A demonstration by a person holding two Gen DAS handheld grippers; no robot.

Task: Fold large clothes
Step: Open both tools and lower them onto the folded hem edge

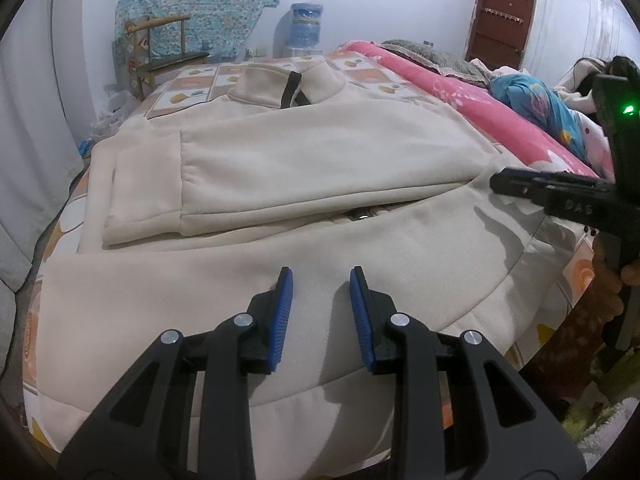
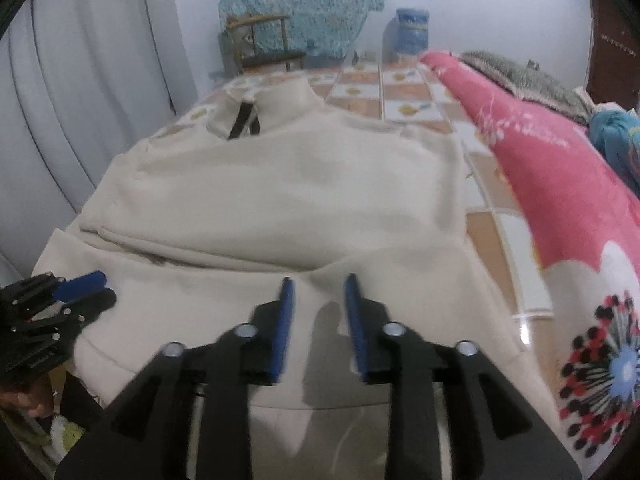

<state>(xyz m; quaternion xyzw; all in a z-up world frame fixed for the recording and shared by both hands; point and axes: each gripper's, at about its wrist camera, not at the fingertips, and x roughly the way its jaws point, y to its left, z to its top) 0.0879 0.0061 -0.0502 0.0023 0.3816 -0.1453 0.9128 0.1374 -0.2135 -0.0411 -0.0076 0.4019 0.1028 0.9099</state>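
On the bed: cream jacket (image 1: 304, 184) spread flat — one sleeve (image 1: 256, 184) folded across its chest.
Left gripper (image 1: 321, 280): jaws apart, empty, over the hem.
Right gripper (image 2: 319, 286): jaws apart, empty — near the right edge.

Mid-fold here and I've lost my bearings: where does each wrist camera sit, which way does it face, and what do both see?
Left wrist: sits behind the left gripper, jaws open, above the cream jacket's hem, facing its collar; the right gripper enters from the right.
Right wrist: sits behind the right gripper, jaws open, above the same hem, facing the collar; the left gripper and part of a hand show at left.
Shared: jacket, pink blanket, water jug, wooden chair.
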